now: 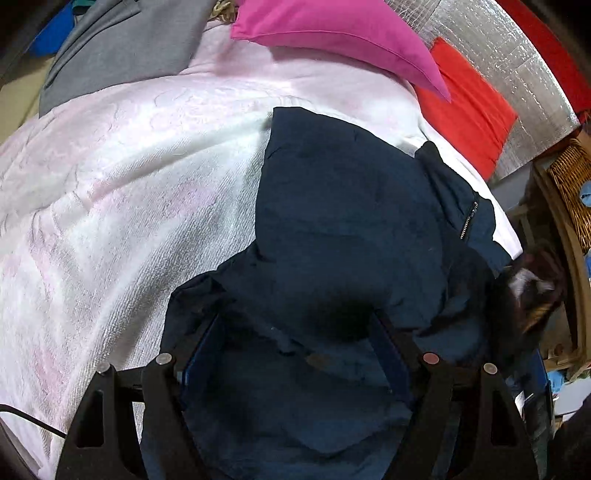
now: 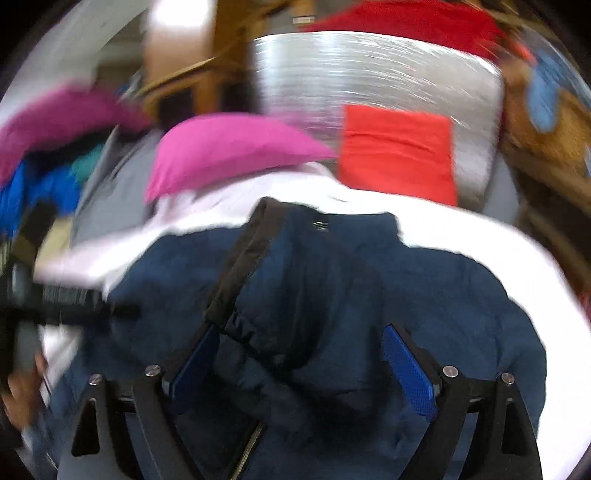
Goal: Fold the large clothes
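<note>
A dark navy jacket lies on a pale pink-white blanket. A zip pocket shows on its right side. My left gripper is open, its jaws wide apart just above the jacket's near fabric. In the blurred right wrist view the jacket fills the lower frame, with a black-edged sleeve or cuff running between the jaws. My right gripper is open over that fold; whether it touches the cloth cannot be told. The other gripper and a hand show at the left.
A magenta pillow and a red cushion lie at the far end against a silver foil panel. Grey cloth lies far left. A wicker basket and a black-and-white animal are at the right.
</note>
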The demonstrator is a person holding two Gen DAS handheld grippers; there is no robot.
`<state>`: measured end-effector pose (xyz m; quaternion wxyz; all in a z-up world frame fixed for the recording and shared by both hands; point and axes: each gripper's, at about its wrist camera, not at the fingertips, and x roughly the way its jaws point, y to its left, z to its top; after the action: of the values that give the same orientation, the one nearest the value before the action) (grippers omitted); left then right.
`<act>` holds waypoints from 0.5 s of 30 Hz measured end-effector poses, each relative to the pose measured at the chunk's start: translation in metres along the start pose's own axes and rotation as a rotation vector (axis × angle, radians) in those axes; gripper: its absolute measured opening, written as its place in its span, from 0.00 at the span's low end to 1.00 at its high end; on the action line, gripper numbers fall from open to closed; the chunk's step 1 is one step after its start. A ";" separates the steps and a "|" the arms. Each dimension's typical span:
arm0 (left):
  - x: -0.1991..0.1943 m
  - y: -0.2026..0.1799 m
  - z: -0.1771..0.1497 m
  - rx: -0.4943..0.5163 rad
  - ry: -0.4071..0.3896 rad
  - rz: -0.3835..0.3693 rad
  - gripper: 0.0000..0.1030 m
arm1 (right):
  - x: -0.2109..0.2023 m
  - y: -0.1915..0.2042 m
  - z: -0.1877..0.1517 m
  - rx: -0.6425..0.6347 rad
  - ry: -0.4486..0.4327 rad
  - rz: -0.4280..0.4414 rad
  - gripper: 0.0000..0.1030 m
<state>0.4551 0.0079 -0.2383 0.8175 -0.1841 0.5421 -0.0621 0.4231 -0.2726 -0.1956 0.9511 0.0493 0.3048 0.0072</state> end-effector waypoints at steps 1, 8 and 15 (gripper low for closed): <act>0.000 0.002 -0.003 -0.003 0.001 -0.003 0.77 | -0.002 -0.013 0.004 0.064 -0.006 -0.002 0.89; -0.006 0.002 -0.007 -0.008 0.000 0.010 0.77 | -0.013 -0.140 -0.005 0.620 0.002 0.123 0.89; -0.009 0.003 -0.005 -0.013 0.000 -0.004 0.77 | 0.010 -0.209 -0.044 1.062 0.042 0.459 0.90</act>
<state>0.4460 0.0127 -0.2334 0.8161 -0.1903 0.5423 -0.0604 0.4025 -0.4758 -0.2573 0.7637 0.5848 0.2668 0.0603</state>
